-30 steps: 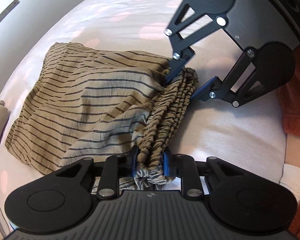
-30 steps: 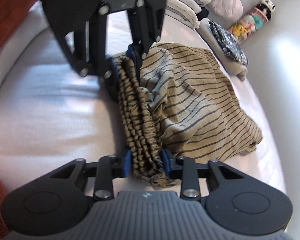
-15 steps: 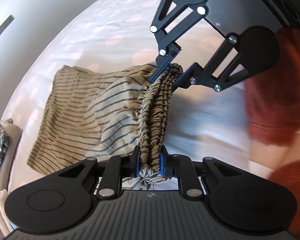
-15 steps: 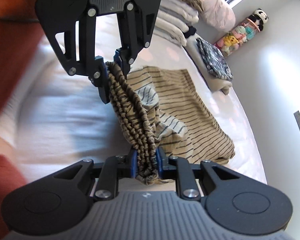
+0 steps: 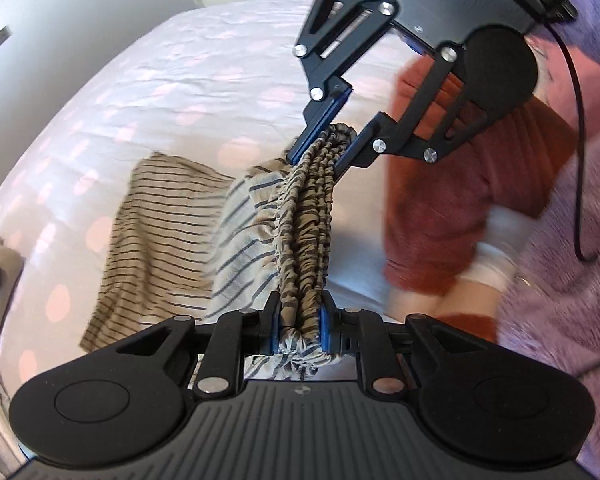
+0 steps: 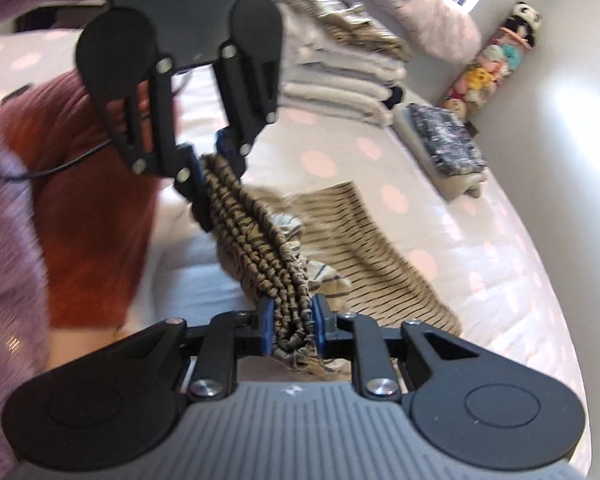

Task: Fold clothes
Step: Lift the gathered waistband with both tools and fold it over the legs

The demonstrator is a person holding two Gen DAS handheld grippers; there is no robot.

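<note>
The left gripper [image 5: 298, 326] pinches one end of the striped garment's [image 5: 168, 236] gathered elastic waistband [image 5: 304, 220], and the right gripper [image 6: 290, 320] pinches the other end; the right gripper's jaws have just been closing on the bunched band. Compared with a second ago, both grippers are higher above the bed [image 5: 148, 92]: then the garment lay heaped on the sheet, now the waistband hangs taut between the two grips and the body of the cloth drapes down from it, with only its lower hem lying on the sheet. More of the room shows around the bed than before.

Motion blurs the hanging fabric, so its folds are hard to read, and the cloth's end beyond each pair of pads is hidden behind the gripper bodies. The person's rust-coloured trousers [image 5: 460, 208] and purple fleecy sleeve [image 5: 572, 280] are smeared too.

Farther off on the bed sit a stack of folded clothes [image 6: 340, 68], a dark patterned folded piece [image 6: 444, 140], and a tube of plush toys [image 6: 496, 56] against the wall.
</note>
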